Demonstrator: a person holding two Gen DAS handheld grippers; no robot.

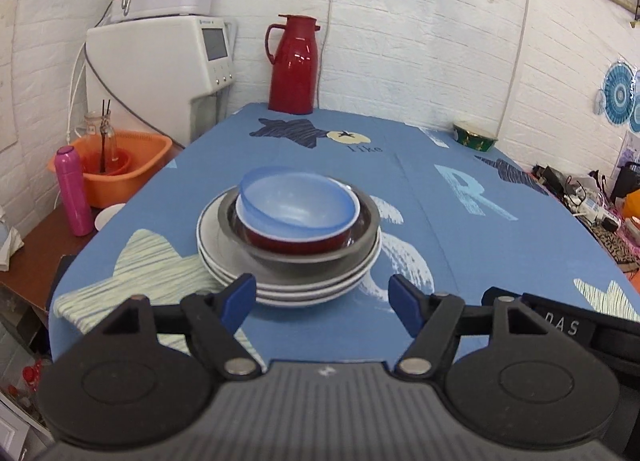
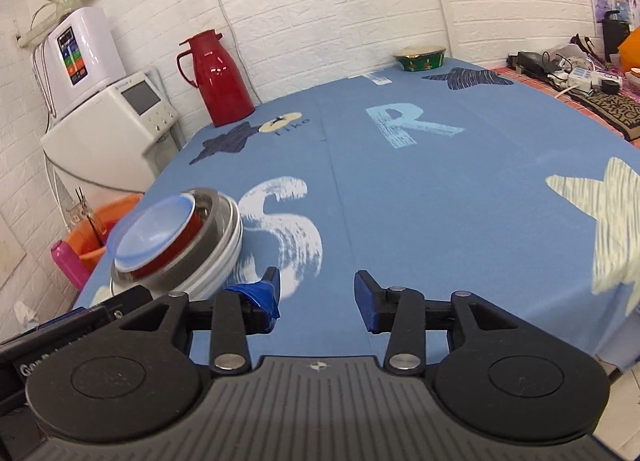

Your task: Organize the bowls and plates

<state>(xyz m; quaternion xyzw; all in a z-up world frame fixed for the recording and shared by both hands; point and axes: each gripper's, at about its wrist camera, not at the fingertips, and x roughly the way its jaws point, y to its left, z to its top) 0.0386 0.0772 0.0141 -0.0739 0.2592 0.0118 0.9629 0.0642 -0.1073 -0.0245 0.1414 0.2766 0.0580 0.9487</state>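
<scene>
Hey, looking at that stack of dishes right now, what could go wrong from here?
1. The blue bowl sits tilted on the red bowl, so a nudge might slide it off.
2. The left tool is open right by the white plates; bumping them could shift the whole pile.
3. The pile seems near the table edge, above the orange basin.

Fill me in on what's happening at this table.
A person holds a gripper in each hand over the blue tablecloth. The dishes are nested in one pile: blue bowl in red bowl, in steel bowl, on stacked white plates. The left gripper faces the pile, open and empty. The right gripper is open beside it. A green bowl sits apart by the wall.
</scene>
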